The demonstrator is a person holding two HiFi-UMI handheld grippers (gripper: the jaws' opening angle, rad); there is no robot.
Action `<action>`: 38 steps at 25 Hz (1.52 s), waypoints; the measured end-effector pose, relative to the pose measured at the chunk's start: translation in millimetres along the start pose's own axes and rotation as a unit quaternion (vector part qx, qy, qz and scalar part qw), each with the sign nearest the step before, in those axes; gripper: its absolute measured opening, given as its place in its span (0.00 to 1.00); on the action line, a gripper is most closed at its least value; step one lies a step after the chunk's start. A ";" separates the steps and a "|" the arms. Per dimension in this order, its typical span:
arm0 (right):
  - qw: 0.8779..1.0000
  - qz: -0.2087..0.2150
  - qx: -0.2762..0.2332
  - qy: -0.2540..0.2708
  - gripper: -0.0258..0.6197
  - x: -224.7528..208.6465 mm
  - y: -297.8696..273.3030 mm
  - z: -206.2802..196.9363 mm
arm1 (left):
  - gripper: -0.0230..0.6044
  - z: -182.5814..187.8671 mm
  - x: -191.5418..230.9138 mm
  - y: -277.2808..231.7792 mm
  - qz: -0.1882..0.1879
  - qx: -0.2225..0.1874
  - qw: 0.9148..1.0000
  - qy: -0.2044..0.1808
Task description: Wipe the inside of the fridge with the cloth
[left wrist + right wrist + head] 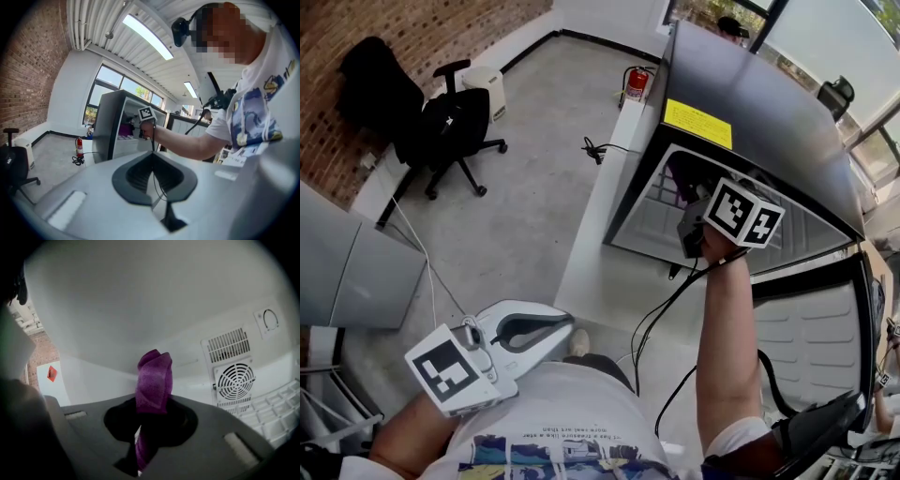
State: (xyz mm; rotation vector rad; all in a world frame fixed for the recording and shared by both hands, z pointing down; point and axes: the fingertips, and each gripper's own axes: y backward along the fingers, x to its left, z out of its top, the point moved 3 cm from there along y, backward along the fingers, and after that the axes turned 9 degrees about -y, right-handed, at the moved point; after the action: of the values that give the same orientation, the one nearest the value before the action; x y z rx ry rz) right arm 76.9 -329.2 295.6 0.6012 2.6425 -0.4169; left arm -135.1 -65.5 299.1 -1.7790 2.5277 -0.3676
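The fridge (750, 103) stands open in front of me, dark on top and white inside. My right gripper (694, 225) reaches into its upper compartment, shut on a purple cloth (682, 194). In the right gripper view the cloth (154, 376) sticks up, folded, from between the jaws of the right gripper (152, 404), close to the white back wall (140, 310). My left gripper (525, 333) hangs low by my body, away from the fridge. In its own view the left gripper (152, 159) has its jaws together with nothing between them, and the fridge (110, 126) is seen beyond.
Inside the fridge are a round fan grille (233, 380), a slotted vent (228, 344), a dial (269, 319) and a wire shelf (276, 413). The open door (811, 337) hangs at the right. A fire extinguisher (636, 84), a floor cable (595, 148) and an office chair (455, 127) stand to the left.
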 end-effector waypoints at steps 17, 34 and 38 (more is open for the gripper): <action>0.965 -0.232 -0.083 0.090 0.13 -111.6 163.4 36.3 | 0.04 6.1 -36.5 -37.6 -0.092 0.000 0.995 -0.025; 0.943 -0.305 -0.018 0.132 0.13 -144.1 152.8 -4.6 | 0.04 9.5 -34.5 -54.9 -0.088 0.008 0.996 -0.024; 0.949 -0.289 -0.018 0.123 0.12 -131.6 143.4 -11.0 | 0.04 9.7 -35.8 -50.8 -0.083 0.006 0.996 -0.021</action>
State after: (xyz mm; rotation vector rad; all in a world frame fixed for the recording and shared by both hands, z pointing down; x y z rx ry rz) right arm 249.3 -247.0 334.9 -0.1683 3.0328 -0.4788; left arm -74.1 -50.1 296.2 -1.9756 2.3525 -0.3450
